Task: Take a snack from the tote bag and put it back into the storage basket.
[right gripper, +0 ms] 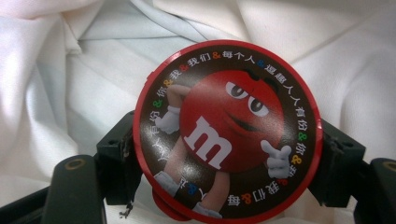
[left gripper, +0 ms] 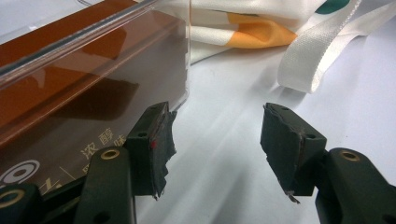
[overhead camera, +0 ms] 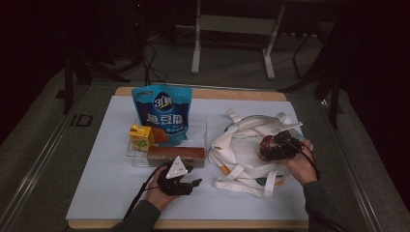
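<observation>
Dark floor and a metal frame surround your table (overhead camera: 96,193), whose pale sheet lies bare in a broad strip along the near edge, between and ahead of your two hands. Left of your left tongs (overhead camera: 186,184) the sheet is open out to the table's left edge. Just beyond these tongs stands a clear tray (overhead camera: 203,126) holding a brown box (overhead camera: 175,153), a yellow carton (overhead camera: 140,136) and a blue snack bag (overhead camera: 162,113); the tray's near corner sits right by one pad in the left gripper view, though contact cannot be told. To their right, near but apart, lies a white tote bag (overhead camera: 241,154) with loose straps spilling toward the near edge.

Your left tongs (left gripper: 215,140) stand spread about halfway, with bare sheet between the pads and nothing held.

Your right tongs (overhead camera: 279,145) hover over the tote bag, well clear of the table's right edge. In the right gripper view they (right gripper: 228,154) pinch a round red candy tin (right gripper: 228,130) across its width, one pad at each side of its rim, its printed lid facing the camera and white cloth all around behind it.
</observation>
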`<action>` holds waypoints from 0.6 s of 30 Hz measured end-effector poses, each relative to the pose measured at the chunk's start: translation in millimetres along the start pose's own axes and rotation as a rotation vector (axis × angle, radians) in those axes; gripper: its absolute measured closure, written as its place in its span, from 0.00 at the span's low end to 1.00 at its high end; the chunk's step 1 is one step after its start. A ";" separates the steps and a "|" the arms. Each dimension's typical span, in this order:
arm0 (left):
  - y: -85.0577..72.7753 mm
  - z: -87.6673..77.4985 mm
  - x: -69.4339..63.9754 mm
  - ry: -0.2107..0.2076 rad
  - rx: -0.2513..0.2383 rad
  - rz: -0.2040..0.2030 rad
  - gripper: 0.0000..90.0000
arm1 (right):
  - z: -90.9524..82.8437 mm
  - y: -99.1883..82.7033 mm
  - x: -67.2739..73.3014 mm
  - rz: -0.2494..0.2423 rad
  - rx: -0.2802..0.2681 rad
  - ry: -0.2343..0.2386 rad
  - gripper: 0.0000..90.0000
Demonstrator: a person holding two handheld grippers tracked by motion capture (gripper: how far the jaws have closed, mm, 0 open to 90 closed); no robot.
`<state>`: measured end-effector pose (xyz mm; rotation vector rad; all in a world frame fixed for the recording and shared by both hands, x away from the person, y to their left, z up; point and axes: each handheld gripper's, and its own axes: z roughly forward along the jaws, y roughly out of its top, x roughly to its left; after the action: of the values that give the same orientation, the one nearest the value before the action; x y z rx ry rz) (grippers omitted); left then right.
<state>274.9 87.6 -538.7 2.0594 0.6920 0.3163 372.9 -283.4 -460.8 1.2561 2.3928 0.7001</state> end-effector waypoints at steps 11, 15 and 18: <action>0.0 0.0 0.0 0.000 0.000 0.000 0.48 | -8.9 8.8 4.9 -0.015 -0.010 0.004 0.28; 0.0 0.0 -0.2 0.001 0.001 0.002 0.48 | -12.0 11.9 6.5 -0.020 -0.011 0.004 0.28; 0.0 0.0 -0.3 0.002 0.001 0.003 0.48 | -14.7 14.3 7.4 -0.017 -0.015 0.010 0.28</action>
<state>274.7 87.3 -538.7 2.0611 0.6906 0.3198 370.9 -274.2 -441.2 1.2272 2.3987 0.7191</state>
